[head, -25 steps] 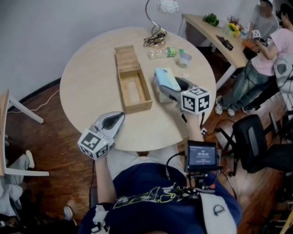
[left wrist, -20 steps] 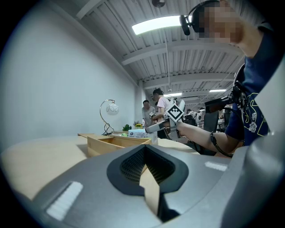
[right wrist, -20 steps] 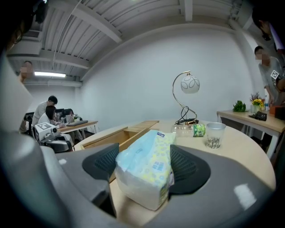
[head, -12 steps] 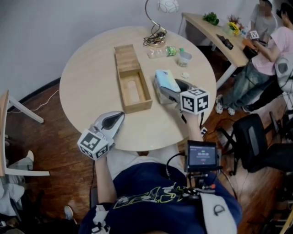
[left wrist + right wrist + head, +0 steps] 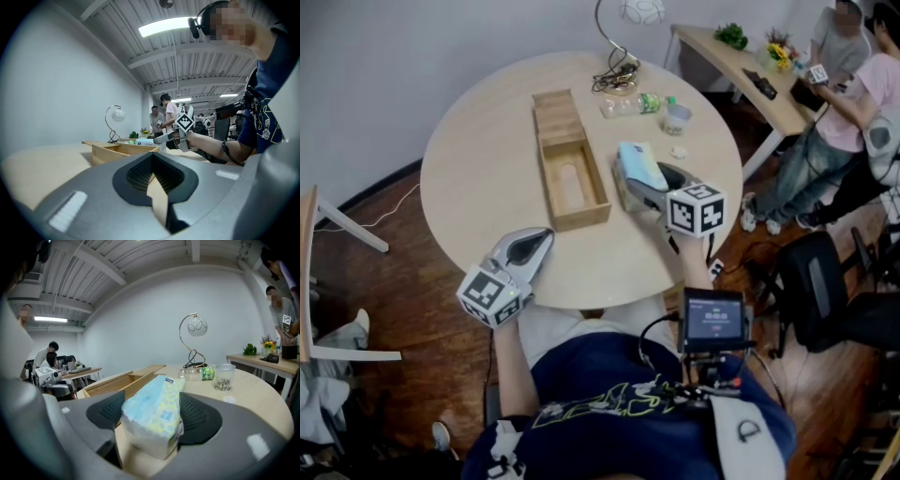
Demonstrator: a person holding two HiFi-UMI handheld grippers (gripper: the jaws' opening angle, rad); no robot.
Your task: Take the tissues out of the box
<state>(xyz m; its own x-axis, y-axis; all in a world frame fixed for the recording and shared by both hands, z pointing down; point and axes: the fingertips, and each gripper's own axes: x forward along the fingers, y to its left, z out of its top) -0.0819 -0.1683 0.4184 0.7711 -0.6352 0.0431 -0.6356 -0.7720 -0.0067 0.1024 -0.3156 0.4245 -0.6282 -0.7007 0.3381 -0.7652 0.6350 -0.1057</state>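
Note:
An open wooden box (image 5: 602,193) lies in the middle of the round table (image 5: 478,159), and its inside looks bare. Just to its right rests a light-blue tissue pack (image 5: 640,161), with my right gripper (image 5: 636,174) shut on it. In the right gripper view the tissue pack (image 5: 154,418) fills the space between the two dark pads, and the box (image 5: 119,380) lies behind to the left. My left gripper (image 5: 530,246) rests at the table's near edge, shut with nothing in it. The left gripper view shows its pads (image 5: 140,176) almost meeting.
The box's lid (image 5: 555,112) lies at the box's far end. Behind stand a curved lamp (image 5: 619,75), a lying plastic bottle (image 5: 633,106) and a clear cup (image 5: 678,119). People stand at a second table (image 5: 750,66) at the right. A black chair (image 5: 825,291) is near my right side.

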